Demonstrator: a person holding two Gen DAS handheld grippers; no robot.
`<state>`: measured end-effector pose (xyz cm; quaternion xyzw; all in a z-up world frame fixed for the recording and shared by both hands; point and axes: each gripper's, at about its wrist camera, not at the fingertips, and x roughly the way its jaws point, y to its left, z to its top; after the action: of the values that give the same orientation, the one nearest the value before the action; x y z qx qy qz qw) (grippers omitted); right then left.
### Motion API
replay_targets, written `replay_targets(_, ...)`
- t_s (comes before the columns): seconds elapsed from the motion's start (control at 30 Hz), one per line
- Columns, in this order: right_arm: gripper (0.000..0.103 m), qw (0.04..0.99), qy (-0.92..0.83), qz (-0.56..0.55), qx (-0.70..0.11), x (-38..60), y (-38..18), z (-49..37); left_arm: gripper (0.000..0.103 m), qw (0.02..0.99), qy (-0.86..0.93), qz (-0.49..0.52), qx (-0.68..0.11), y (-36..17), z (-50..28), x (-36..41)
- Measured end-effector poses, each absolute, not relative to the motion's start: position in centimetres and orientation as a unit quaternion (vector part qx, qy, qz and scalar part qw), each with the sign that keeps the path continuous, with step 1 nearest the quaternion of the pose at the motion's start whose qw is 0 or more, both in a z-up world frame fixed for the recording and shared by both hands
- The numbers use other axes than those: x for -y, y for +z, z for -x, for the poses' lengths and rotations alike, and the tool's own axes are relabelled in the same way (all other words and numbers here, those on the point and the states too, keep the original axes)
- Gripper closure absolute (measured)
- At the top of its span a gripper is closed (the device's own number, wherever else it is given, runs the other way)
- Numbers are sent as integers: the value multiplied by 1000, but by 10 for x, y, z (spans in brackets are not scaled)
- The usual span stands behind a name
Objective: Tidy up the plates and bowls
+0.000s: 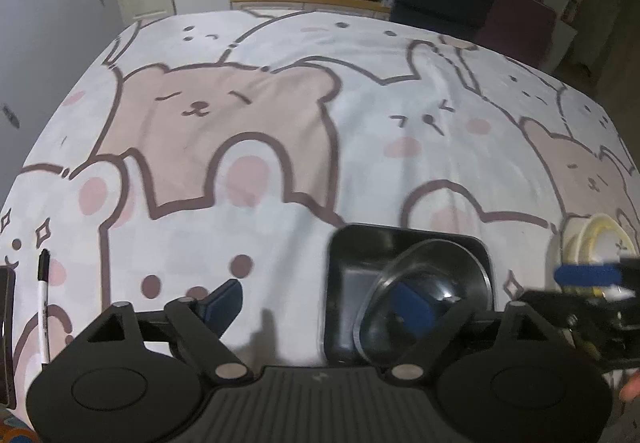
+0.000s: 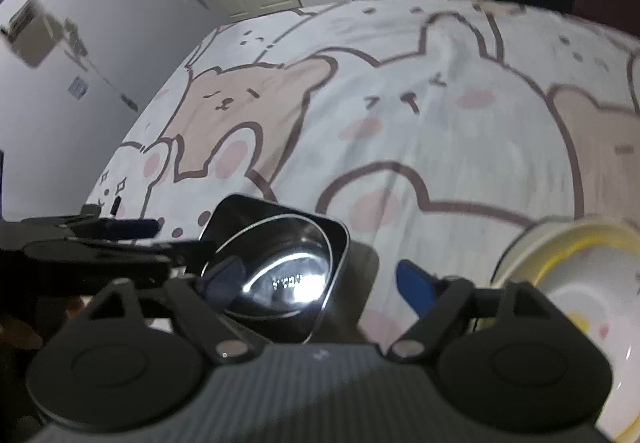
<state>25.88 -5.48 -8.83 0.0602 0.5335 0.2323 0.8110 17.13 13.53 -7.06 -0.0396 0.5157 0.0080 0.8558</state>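
A shiny steel bowl [image 1: 424, 295] sits tilted inside a black square tray [image 1: 404, 243] on the bear-print cloth, just ahead of my left gripper [image 1: 320, 303]. That gripper is open; its right finger lies behind the bowl. The same bowl [image 2: 280, 267] and tray [image 2: 240, 211] show in the right wrist view, ahead of my open, empty right gripper [image 2: 320, 283]. White bowls with yellow rims [image 1: 600, 239] stand stacked at the right, close beside the right gripper's right side [image 2: 580, 275].
A black marker pen [image 1: 43, 303] and a dark flat object [image 1: 7, 335] lie at the table's left edge. The right gripper shows in the left view [image 1: 592, 275], the left gripper in the right view [image 2: 100, 231]. Cabinets and cluttered shelves stand beyond the table.
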Motion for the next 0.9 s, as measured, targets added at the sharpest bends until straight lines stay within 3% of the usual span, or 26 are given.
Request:
replay_targets(0.13,17,796,215,-81,-560,60,-101,-258,7,854,10,36,-518,-74,-179,-146)
replay_targets(0.5,57,769,202,-43,-605,46,-131,-252,1,850,-5,42,-525,-83,-188,-164)
replay_targets(0.63,62,769,201,-47,-605,43,-133,-258,1,853,-13,48,-520,-83,-189,-168)
replay_targets(0.73,62,770,201,-45,-603,39,-134,-261,7,854,-20,48,-518,-83,-190,-168)
replay_targets(0.9,63,771,198,-43,-603,30,-136,-264,29,850,-34,50,-523,-84,-192,-166)
